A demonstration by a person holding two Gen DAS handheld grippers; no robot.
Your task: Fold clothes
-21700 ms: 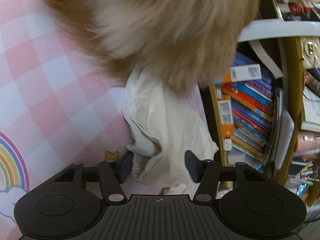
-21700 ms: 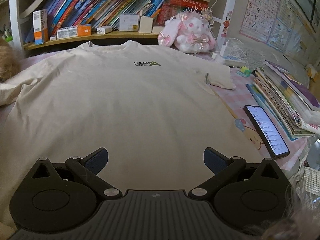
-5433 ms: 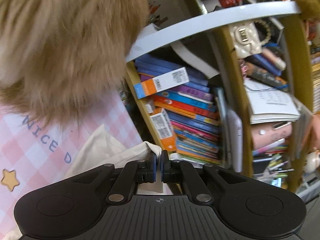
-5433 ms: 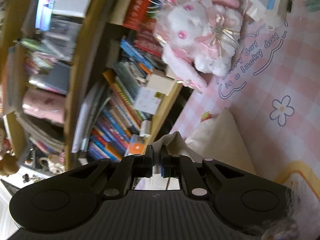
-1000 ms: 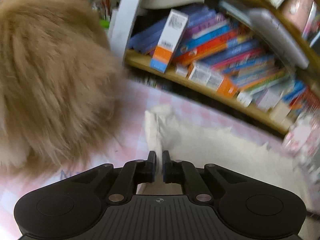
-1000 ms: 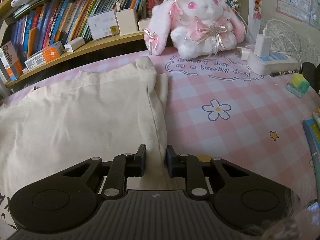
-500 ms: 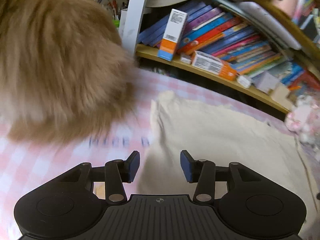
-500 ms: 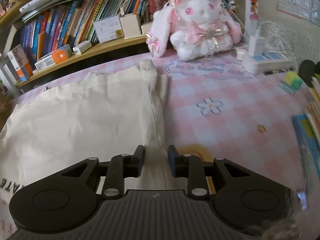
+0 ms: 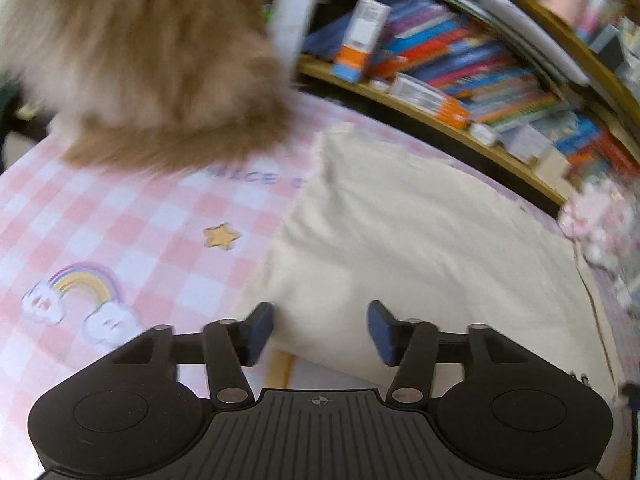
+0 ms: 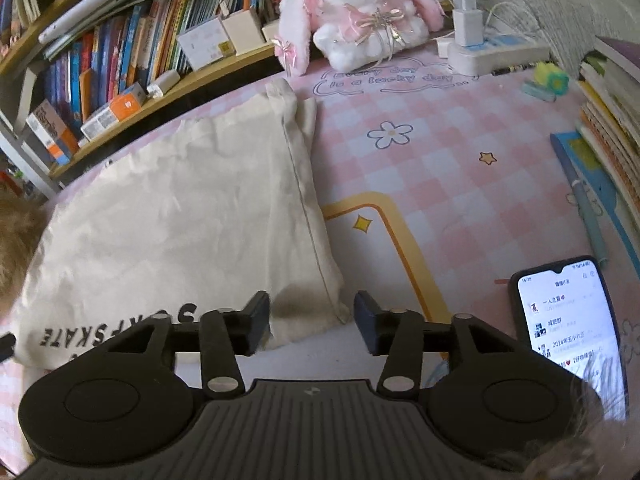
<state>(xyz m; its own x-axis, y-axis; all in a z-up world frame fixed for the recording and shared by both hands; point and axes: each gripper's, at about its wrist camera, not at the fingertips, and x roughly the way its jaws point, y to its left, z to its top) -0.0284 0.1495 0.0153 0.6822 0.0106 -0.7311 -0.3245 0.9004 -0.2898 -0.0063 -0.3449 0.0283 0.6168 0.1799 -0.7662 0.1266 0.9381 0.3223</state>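
Folded cream T-shirt [image 10: 180, 216], centre-left on pink checked mat [image 10: 440, 184].
Left gripper [image 9: 320, 330] and right gripper [image 10: 312, 320]: both wide, empty, lower centre.

Desk [image 10: 460, 184] covered by a pink-and-white checked mat printed with flowers, stars, a rainbow and the words "Every day is a lucky day". Along its far edge runs a wooden bookshelf [image 10: 132, 116] packed with upright, coloured books [image 10: 100, 64]; a second shelf above holds flat-lying items. A pink-and-white plush rabbit [image 10: 360, 12] sits at the desk's far edge, beside a white power strip [image 10: 492, 52] with a plugged-in charger. A stack of books [image 10: 612, 108] lies at the right edge, near a lit phone [image 10: 572, 320]. Even, soft lighting.
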